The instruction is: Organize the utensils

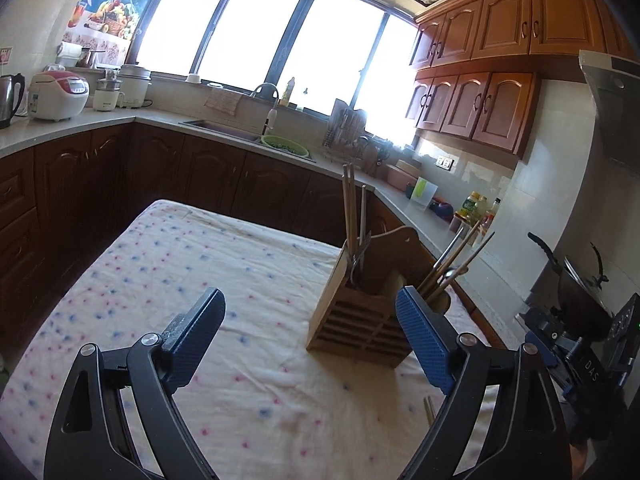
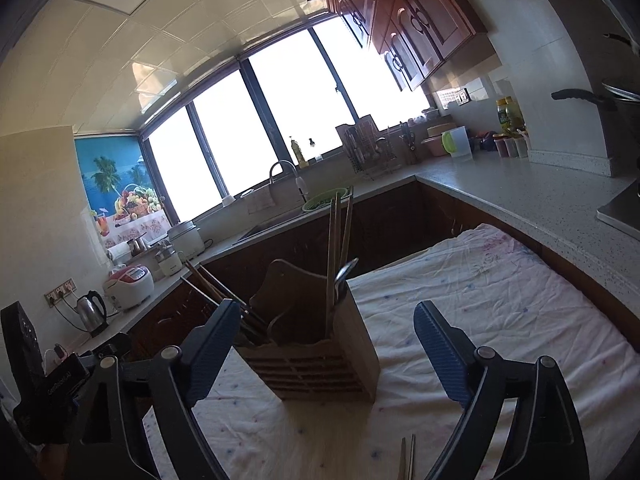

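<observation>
Two grippers, left (image 1: 308, 308) and right (image 2: 326, 322), hover with jaws wide and empty near the wooden utensil holder (image 1: 362, 322) of chopsticks (image 1: 349, 210) on the cloth-covered surface (image 1: 200, 264).

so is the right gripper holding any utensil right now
No, the right gripper is open with nothing between its fingers; the wooden utensil holder stands ahead of it on the cloth.

The bench (image 1: 168, 264) is covered by a white cloth (image 1: 240, 380) with pink and blue spots. A wooden holder (image 1: 356, 328) stands on it toward its right side. A chopstick pair (image 2: 408, 458) lies near the front edge.
</observation>
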`<action>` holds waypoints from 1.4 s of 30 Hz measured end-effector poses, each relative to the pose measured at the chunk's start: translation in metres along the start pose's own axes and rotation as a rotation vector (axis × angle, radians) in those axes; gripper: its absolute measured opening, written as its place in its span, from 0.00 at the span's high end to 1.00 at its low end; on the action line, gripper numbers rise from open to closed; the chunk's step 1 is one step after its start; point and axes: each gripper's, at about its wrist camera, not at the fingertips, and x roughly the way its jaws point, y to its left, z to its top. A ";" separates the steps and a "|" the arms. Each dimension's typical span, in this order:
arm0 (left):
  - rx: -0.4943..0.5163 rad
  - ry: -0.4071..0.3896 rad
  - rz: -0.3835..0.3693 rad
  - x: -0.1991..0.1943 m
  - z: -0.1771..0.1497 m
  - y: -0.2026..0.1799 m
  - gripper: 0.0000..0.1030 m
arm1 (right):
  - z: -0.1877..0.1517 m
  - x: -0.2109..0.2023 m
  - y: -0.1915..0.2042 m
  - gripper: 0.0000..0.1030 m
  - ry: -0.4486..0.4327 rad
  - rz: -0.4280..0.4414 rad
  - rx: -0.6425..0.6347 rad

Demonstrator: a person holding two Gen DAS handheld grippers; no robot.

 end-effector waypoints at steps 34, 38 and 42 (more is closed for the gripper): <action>0.198 -0.160 0.136 -0.144 -0.108 -0.018 0.00 | -0.105 -0.171 0.043 0.00 -0.209 -0.086 -0.336; 0.233 -0.134 0.147 -0.143 -0.124 -0.021 0.00 | -0.120 -0.164 0.045 0.00 -0.136 -0.069 -0.345; 0.269 -0.105 0.153 -0.142 -0.137 -0.025 0.00 | -0.128 -0.161 0.045 0.00 -0.099 -0.076 -0.353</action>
